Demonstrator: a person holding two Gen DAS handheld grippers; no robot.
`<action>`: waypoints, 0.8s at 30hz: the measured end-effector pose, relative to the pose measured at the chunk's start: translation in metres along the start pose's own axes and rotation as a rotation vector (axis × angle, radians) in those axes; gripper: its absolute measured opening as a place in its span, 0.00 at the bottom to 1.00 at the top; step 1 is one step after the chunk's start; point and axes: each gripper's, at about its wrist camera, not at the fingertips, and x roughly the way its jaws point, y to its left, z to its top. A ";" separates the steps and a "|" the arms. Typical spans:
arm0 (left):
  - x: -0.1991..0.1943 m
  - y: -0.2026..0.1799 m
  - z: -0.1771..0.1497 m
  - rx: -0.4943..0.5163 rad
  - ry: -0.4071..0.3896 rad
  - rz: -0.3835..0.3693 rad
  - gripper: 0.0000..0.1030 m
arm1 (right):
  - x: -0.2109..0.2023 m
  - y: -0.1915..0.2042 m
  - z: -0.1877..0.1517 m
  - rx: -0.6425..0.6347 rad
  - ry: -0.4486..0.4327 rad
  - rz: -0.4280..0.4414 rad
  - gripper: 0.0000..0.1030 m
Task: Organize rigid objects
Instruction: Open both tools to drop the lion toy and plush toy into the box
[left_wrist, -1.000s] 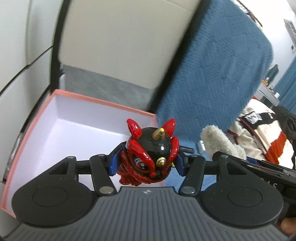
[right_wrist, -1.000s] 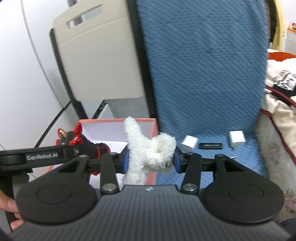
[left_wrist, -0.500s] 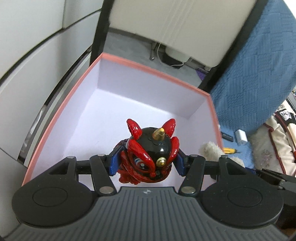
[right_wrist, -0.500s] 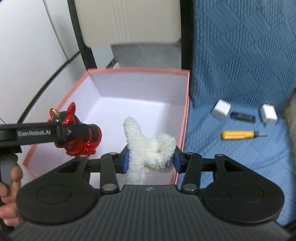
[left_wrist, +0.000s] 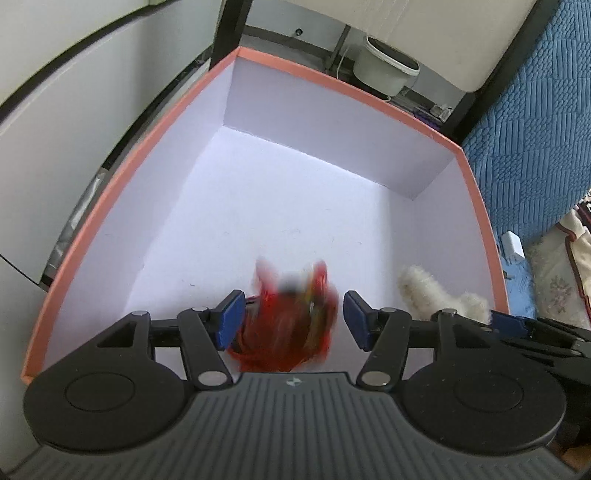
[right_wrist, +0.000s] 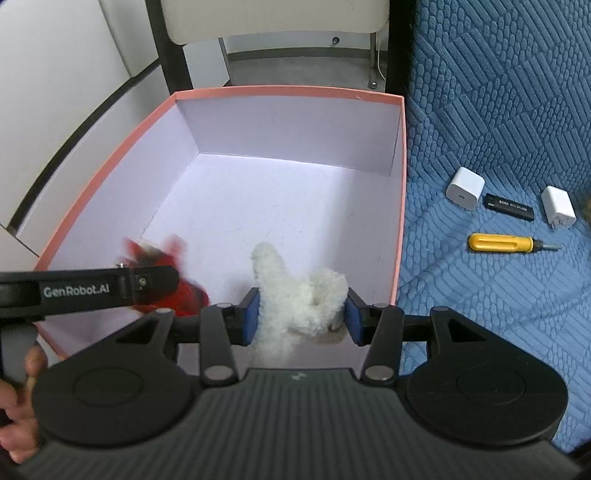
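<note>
Left tongs (left_wrist: 293, 323): standing spread, a blurred red figurine (left_wrist: 288, 325) lying loose between them, over the pink box (left_wrist: 332, 79). Right tongs (right_wrist: 301, 314): clamping a white plush toy (right_wrist: 299, 295) over the same box; yellow screwdriver (right_wrist: 509, 243) lying to their right.

- The left gripper (left_wrist: 293, 321) jaws, shut on the red toy (left_wrist: 288, 325) half a second ago, now stand apart.
- The toy is a motion-blurred smear between them.
- Both grippers have tipped lower over the box (right_wrist: 280, 90).
</note>
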 end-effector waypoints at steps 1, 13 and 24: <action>-0.004 0.000 0.000 -0.004 -0.005 0.002 0.63 | -0.005 0.000 0.001 0.001 -0.014 0.010 0.48; -0.064 -0.037 0.004 0.043 -0.149 -0.031 0.66 | -0.072 -0.014 0.012 0.019 -0.161 0.047 0.61; -0.094 -0.091 -0.010 0.086 -0.217 -0.106 0.66 | -0.125 -0.051 0.002 0.030 -0.280 -0.021 0.65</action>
